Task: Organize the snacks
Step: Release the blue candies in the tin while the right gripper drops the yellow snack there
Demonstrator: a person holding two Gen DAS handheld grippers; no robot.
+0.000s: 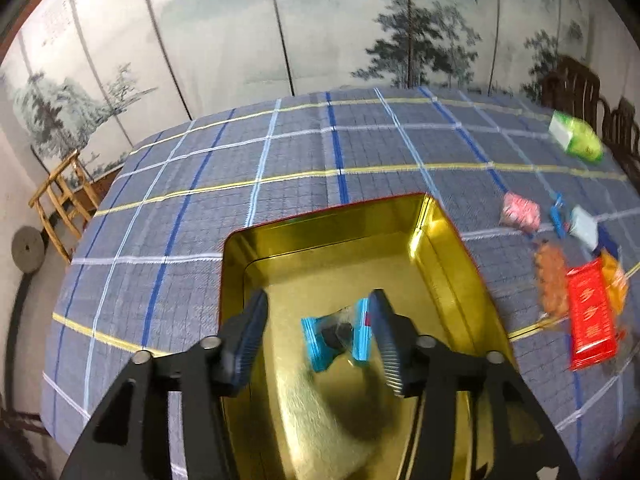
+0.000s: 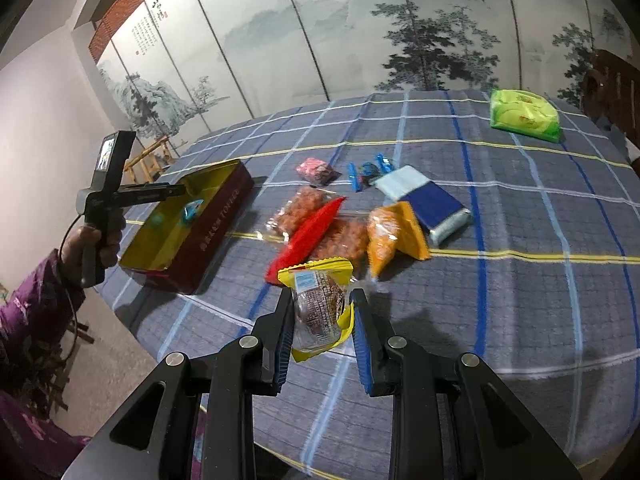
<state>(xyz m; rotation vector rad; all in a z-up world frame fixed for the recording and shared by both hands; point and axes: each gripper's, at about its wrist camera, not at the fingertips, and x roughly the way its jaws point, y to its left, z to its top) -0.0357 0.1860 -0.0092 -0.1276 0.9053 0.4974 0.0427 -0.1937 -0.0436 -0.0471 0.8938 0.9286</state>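
Right tool (image 2: 320,320) – crinkly yellow packet (image 2: 318,308) (ribbed pads)

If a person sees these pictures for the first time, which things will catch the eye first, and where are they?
First comes the shiny gold-lined metal tin on the blue checked tablecloth, with a small blue-wrapped candy between the open jaws of the left hand-held gripper above it. Next, the right hand-held gripper clamps a yellow-edged clear snack packet. Behind that lies a bright red flat packet among mixed snacks.
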